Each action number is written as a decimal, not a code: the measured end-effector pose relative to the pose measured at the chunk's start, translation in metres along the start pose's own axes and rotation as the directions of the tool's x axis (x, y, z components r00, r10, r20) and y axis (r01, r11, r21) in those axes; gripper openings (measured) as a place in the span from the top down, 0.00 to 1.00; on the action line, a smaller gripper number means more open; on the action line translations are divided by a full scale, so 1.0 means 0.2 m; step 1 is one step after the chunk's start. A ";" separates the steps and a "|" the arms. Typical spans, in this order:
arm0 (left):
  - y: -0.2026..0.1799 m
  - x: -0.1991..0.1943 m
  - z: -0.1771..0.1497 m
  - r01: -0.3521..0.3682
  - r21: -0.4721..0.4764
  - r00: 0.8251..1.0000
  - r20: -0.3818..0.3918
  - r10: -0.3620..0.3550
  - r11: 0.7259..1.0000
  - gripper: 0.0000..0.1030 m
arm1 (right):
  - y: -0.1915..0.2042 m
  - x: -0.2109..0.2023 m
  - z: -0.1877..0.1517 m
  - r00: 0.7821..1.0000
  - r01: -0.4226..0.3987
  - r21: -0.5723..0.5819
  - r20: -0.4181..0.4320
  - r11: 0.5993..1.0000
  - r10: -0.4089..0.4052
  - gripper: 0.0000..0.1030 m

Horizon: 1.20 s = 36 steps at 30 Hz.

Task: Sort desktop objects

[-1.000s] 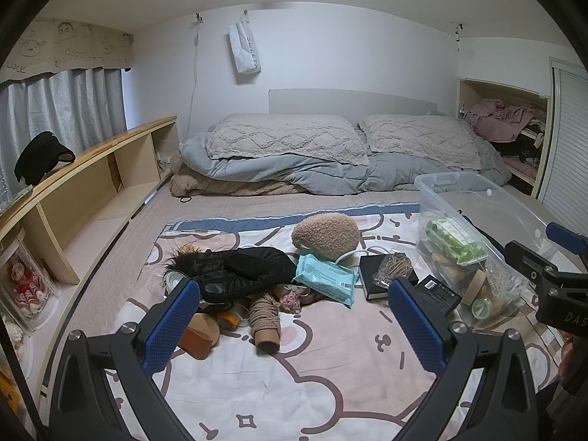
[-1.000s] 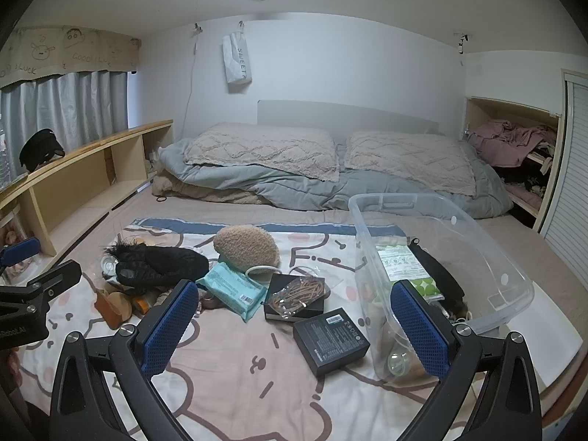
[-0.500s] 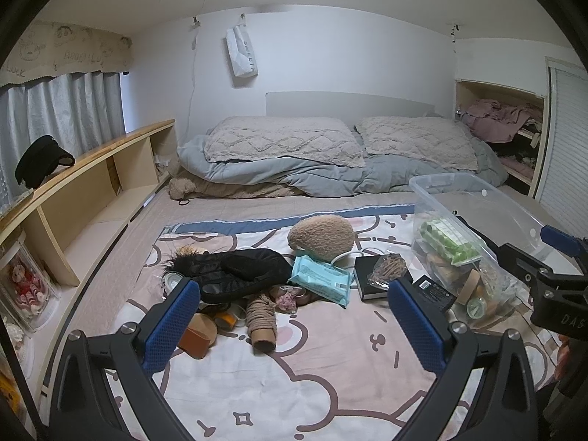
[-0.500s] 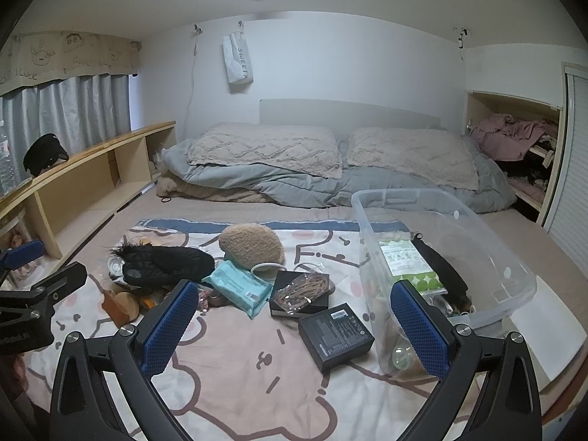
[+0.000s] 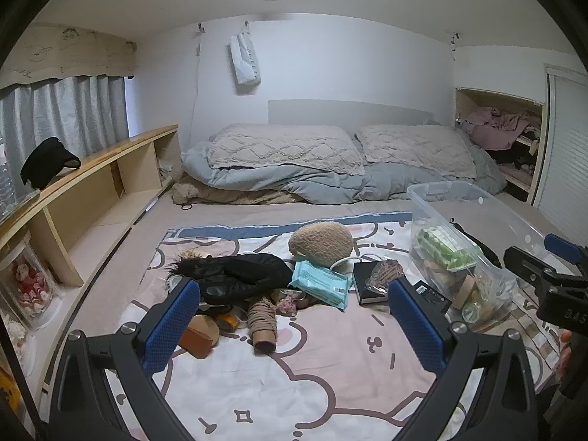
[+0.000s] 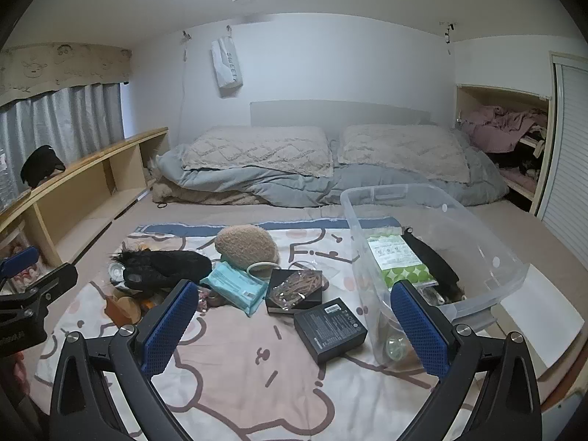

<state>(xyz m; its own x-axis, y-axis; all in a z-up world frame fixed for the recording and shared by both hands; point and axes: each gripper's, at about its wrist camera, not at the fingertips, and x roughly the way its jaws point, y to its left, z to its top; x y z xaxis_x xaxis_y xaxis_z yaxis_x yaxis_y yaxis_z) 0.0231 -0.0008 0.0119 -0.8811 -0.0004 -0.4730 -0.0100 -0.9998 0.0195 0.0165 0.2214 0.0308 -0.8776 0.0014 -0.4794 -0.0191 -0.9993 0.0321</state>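
Loose objects lie in a heap on the patterned blanket [image 5: 330, 386]: a black furry item [image 5: 239, 275], a tan plush ball [image 5: 319, 244], a teal wipes pack [image 5: 319, 284], a black book [image 5: 371, 281] with a bag of rubber bands, a twine spool [image 5: 262, 325], a brown block [image 5: 198, 334]. A black box [image 6: 330, 325] lies near the clear plastic bin [image 6: 441, 257], which holds a green packet [image 6: 398, 262]. My left gripper [image 5: 294, 323] hovers open above the blanket, nothing between its fingers. My right gripper [image 6: 294, 325] is open too, above the black box.
Pillows [image 5: 286, 150] and a grey duvet lie at the bed's head. A wooden shelf [image 5: 92, 191] runs along the left with a black cap [image 5: 47, 161]. A closet nook with clothes [image 6: 503, 128] is at the right. The right gripper's body [image 5: 544, 279] shows at the left view's right edge.
Both cameras have pulled back and tilted up slightly, so the objects sit a little farther off. Nothing on the blanket has moved and both grippers stay open.
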 end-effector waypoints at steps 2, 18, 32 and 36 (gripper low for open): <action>0.00 -0.01 0.00 -0.003 -0.002 1.000 0.003 0.003 1.000 0.00 | 0.00 -0.01 0.00 1.000 0.002 -0.001 0.003 1.000 -0.002 0.00; 0.14 -0.05 -0.02 -0.069 -0.049 0.997 0.024 0.070 0.996 0.00 | -0.11 -0.05 0.01 1.000 0.014 0.063 -0.014 0.998 -0.013 0.00; 0.38 0.00 -0.05 -0.157 -0.098 0.987 0.004 0.159 0.983 0.00 | -0.21 0.08 -0.01 0.989 -0.041 0.113 -0.139 0.993 0.057 0.00; 0.46 0.01 -0.06 -0.195 -0.099 0.980 0.016 0.198 0.976 0.00 | -0.23 0.13 -0.01 0.986 -0.033 0.118 -0.158 0.992 0.052 0.00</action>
<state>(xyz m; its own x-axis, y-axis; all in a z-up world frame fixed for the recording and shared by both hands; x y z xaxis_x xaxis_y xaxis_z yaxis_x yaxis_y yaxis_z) 0.0249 -0.0925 0.0024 -0.8732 -0.1978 -0.4454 0.2090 -0.9776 0.0245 -0.0052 0.2683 0.0157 -0.7908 -0.0561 -0.6095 -0.0465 -0.9874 0.1513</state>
